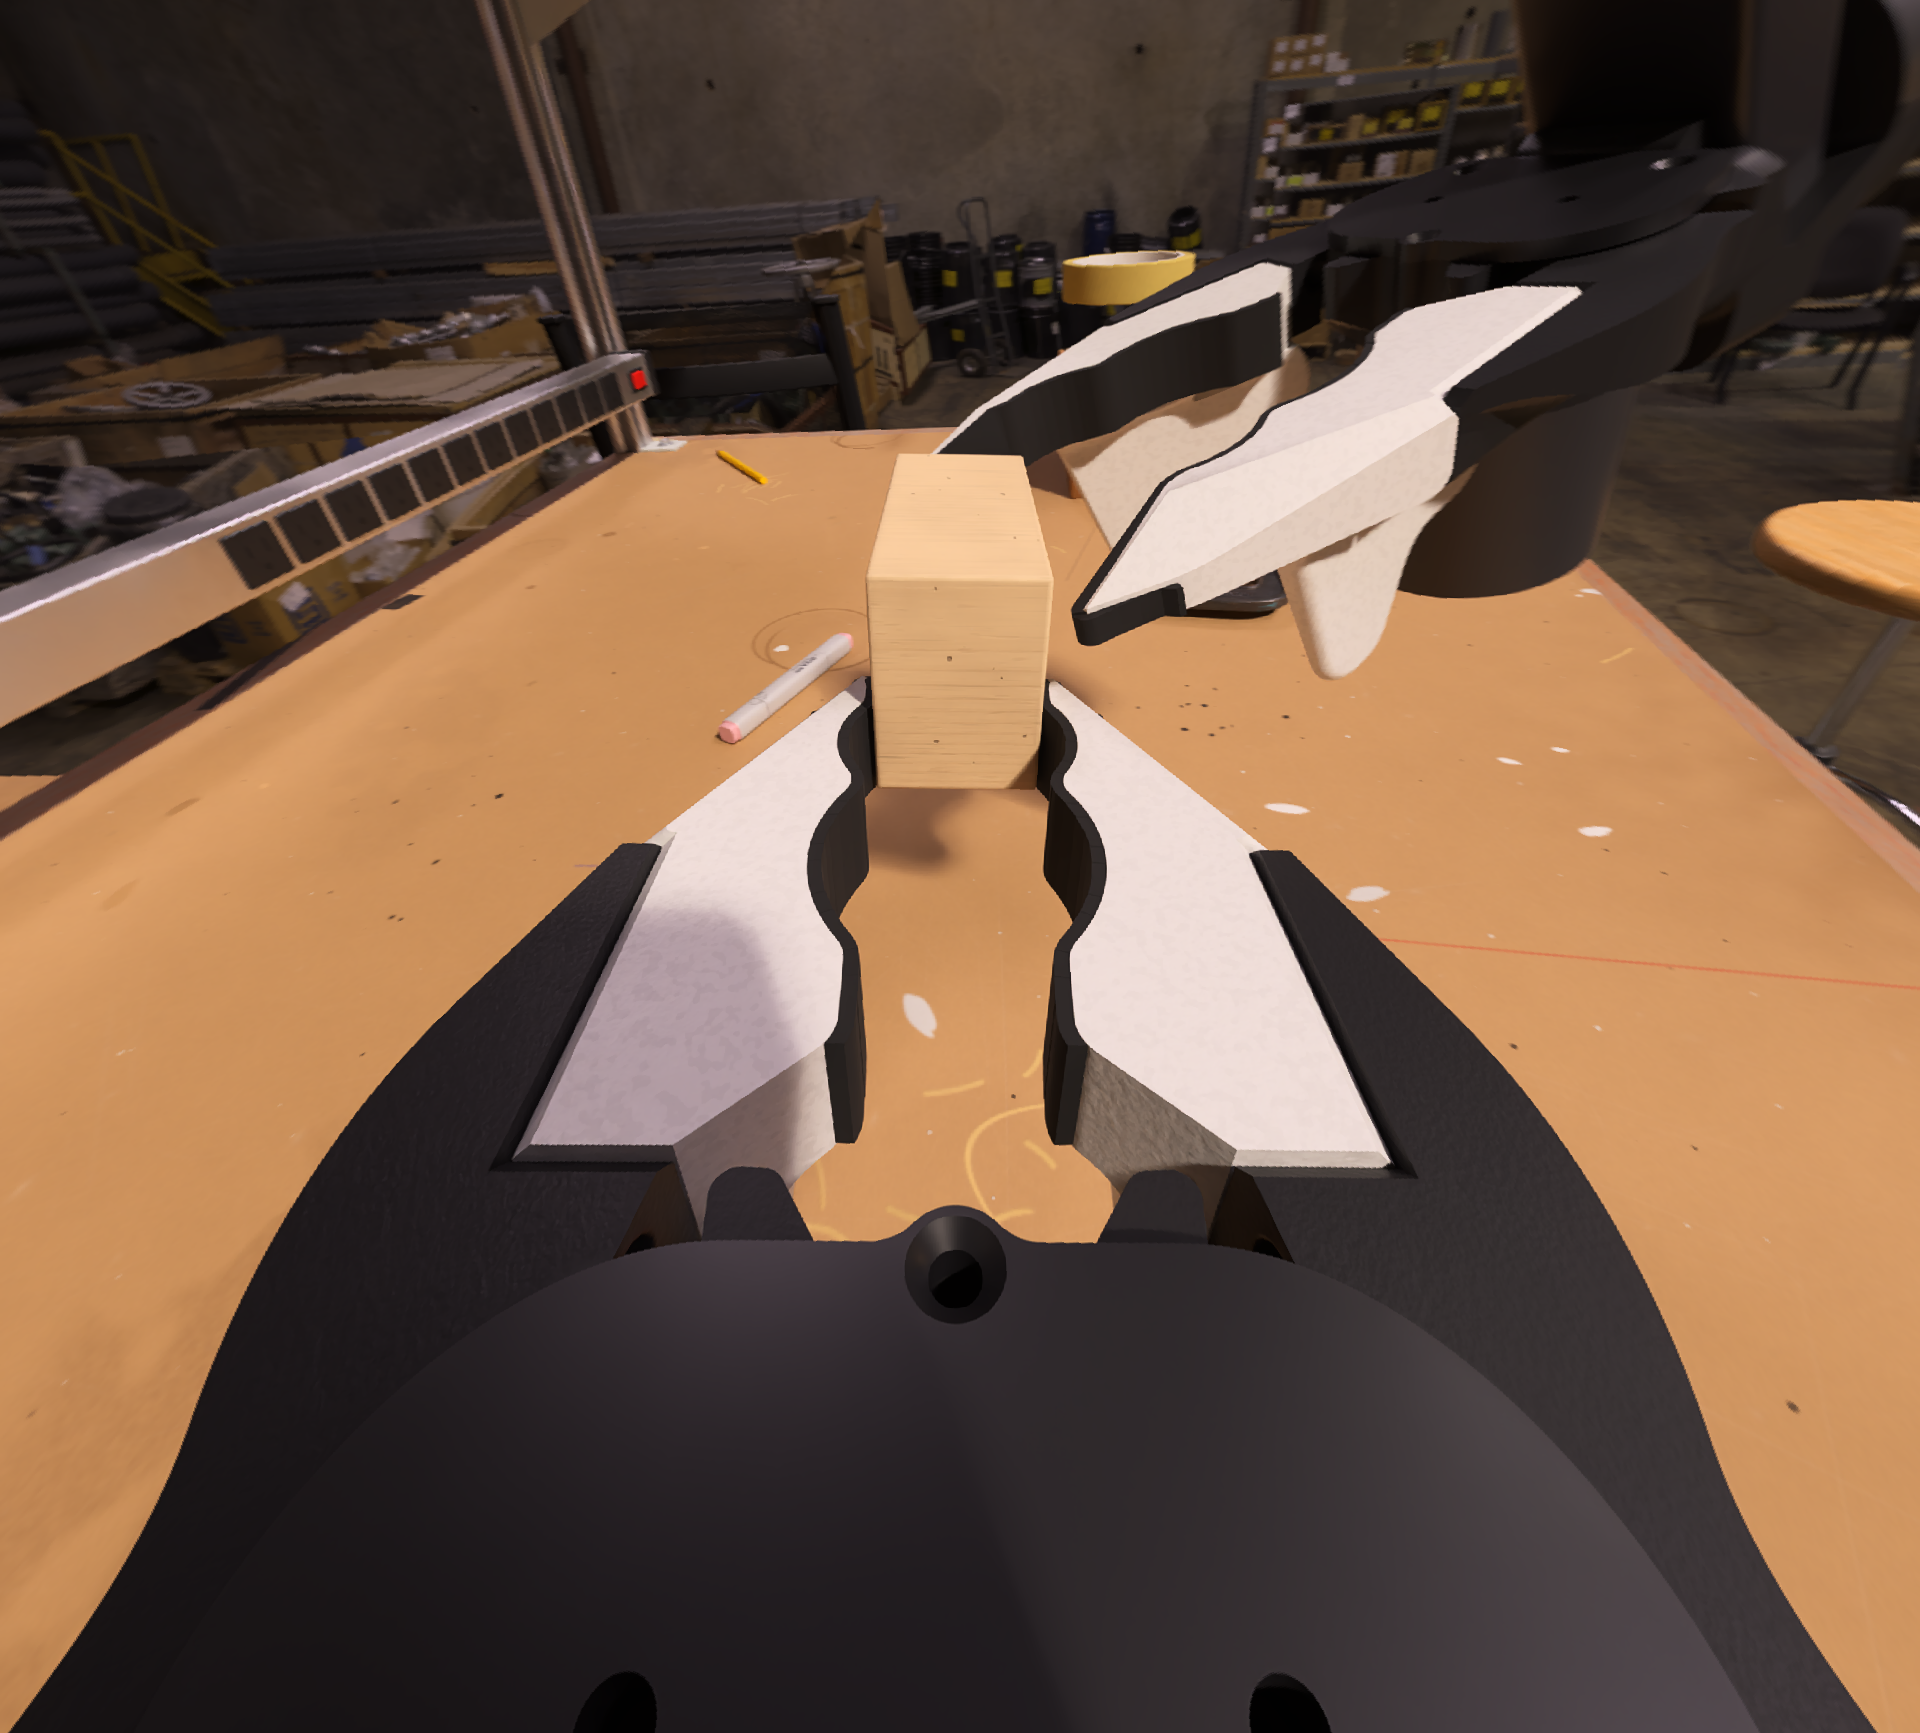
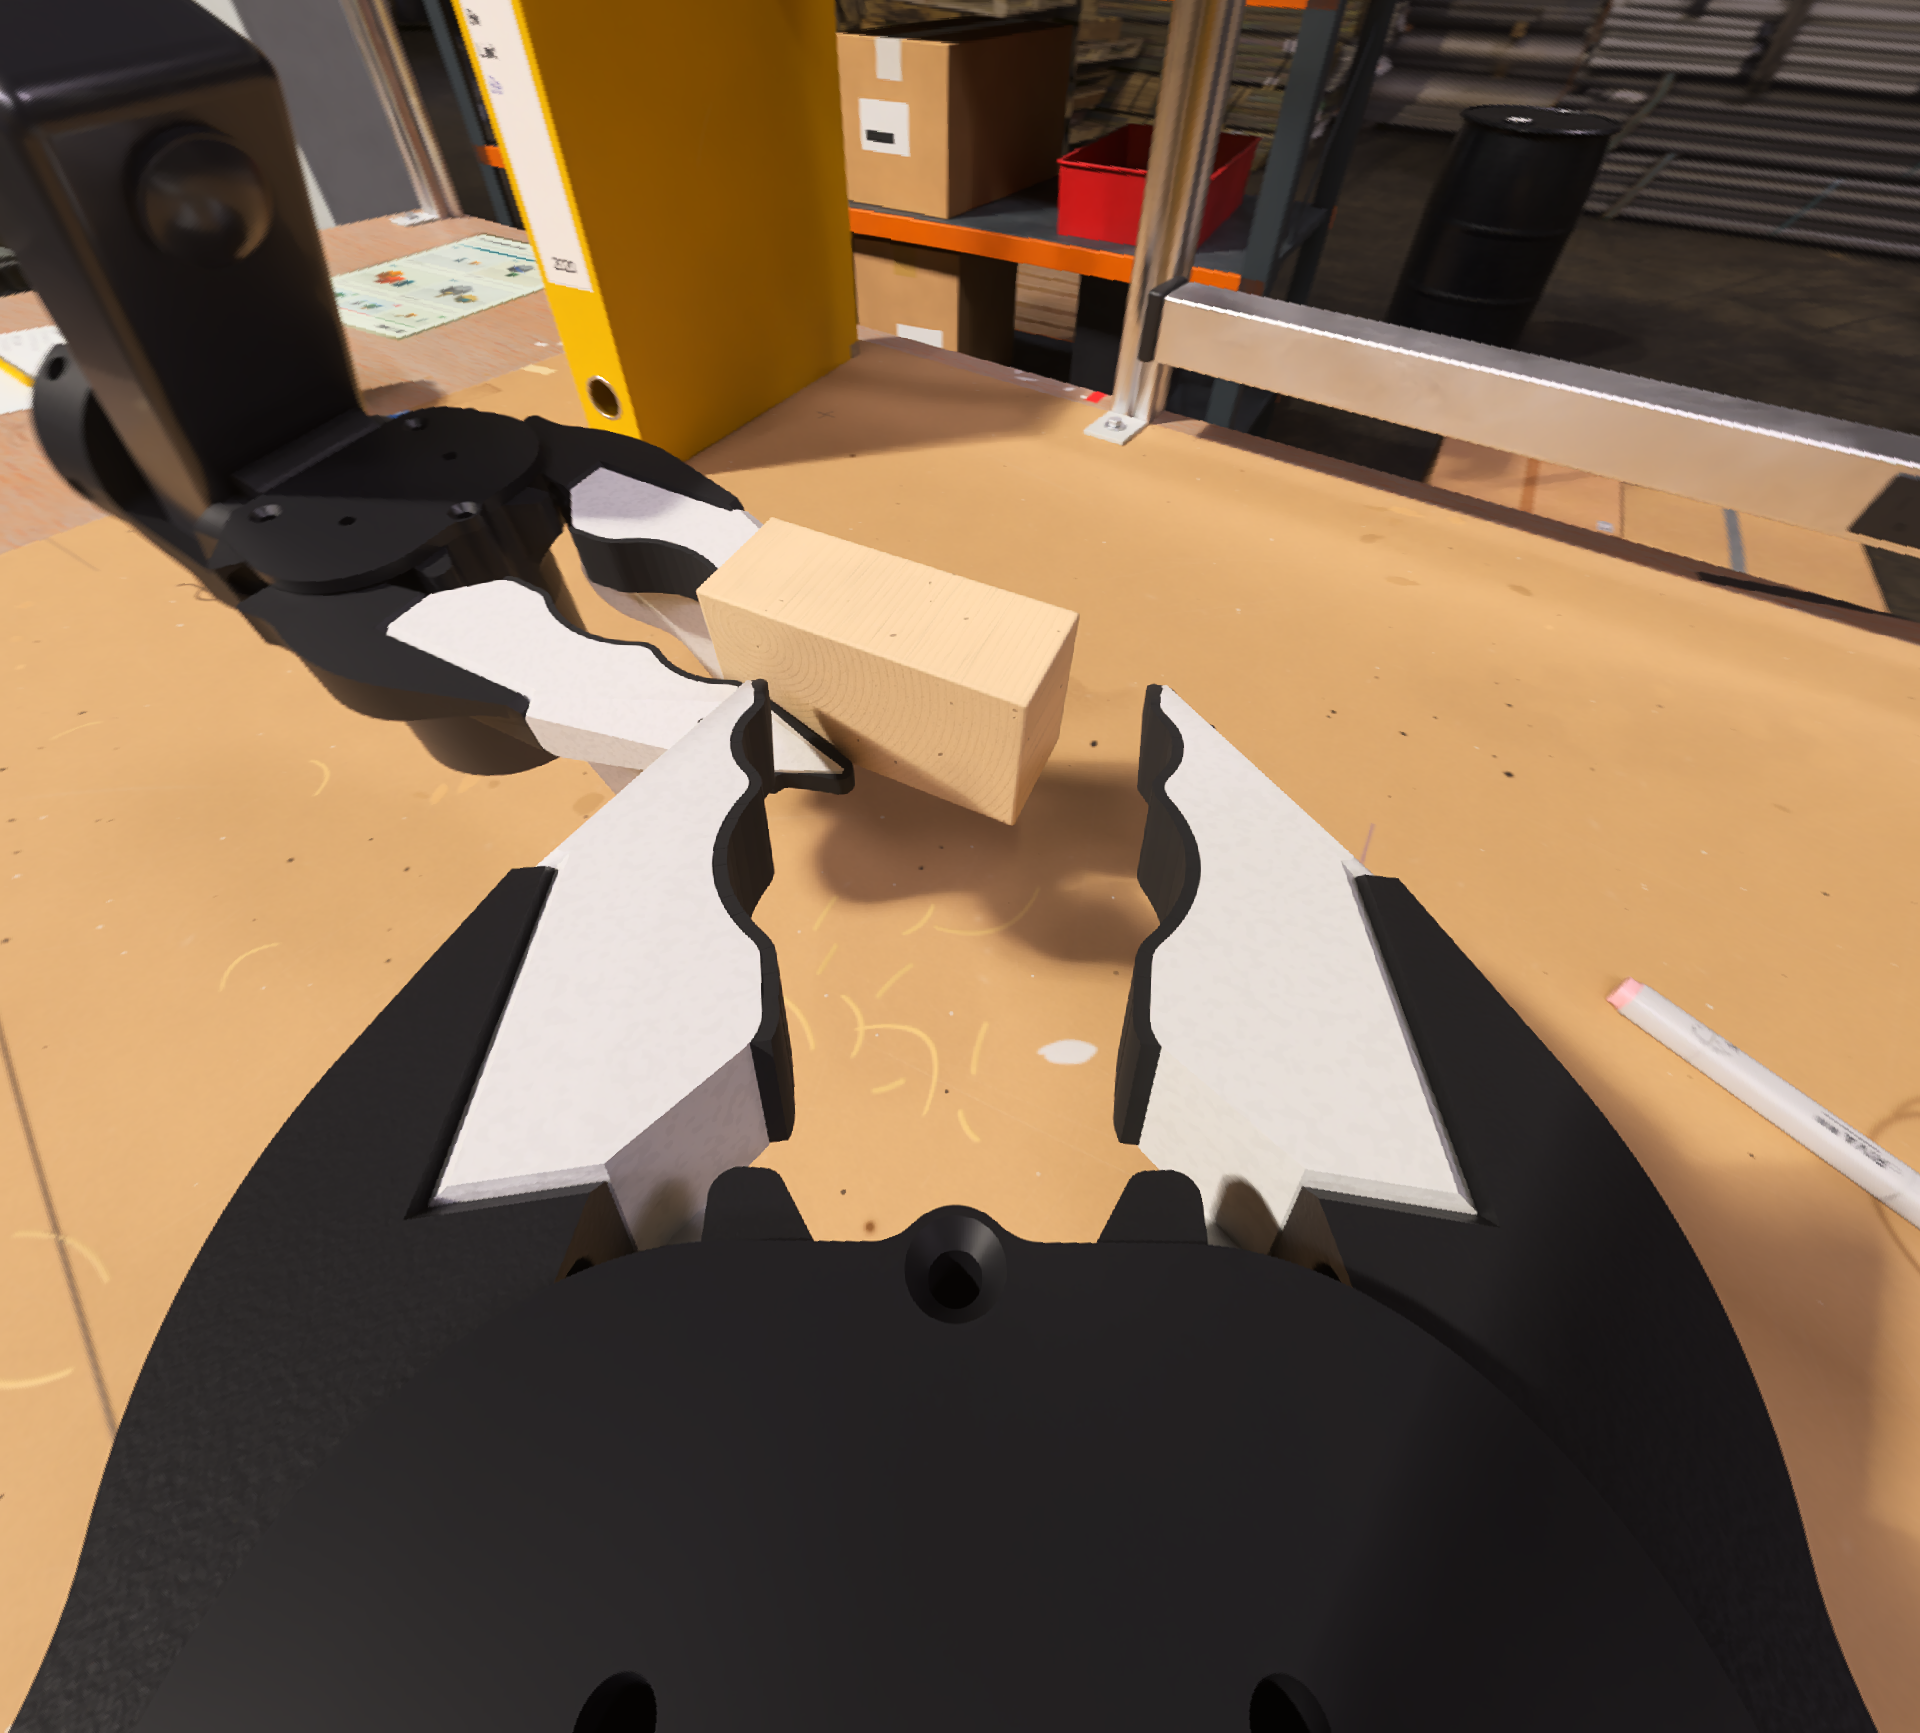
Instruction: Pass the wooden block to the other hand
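Note:
The wooden block [image 1: 956,623] is pale and oblong. My left gripper [image 1: 956,733] is shut on its near end and holds it a little above the brown table [image 1: 364,904], pointing away. My right gripper [image 1: 1008,540] comes in from the upper right, open, one finger behind the block's far end and one at its right side, both apart from it. In the right wrist view the block [image 2: 894,655] lies crosswise just ahead of my open right gripper [image 2: 956,696]. The left gripper [image 2: 790,644] grips its left end there.
A white marker with a pink cap [image 1: 784,686] lies left of the block and shows at right in the right wrist view [image 2: 1766,1101]. A yellow pencil [image 1: 740,465], a tape roll [image 1: 1127,275], a yellow binder [image 2: 675,125] and an aluminium rail [image 2: 1507,405] stand around.

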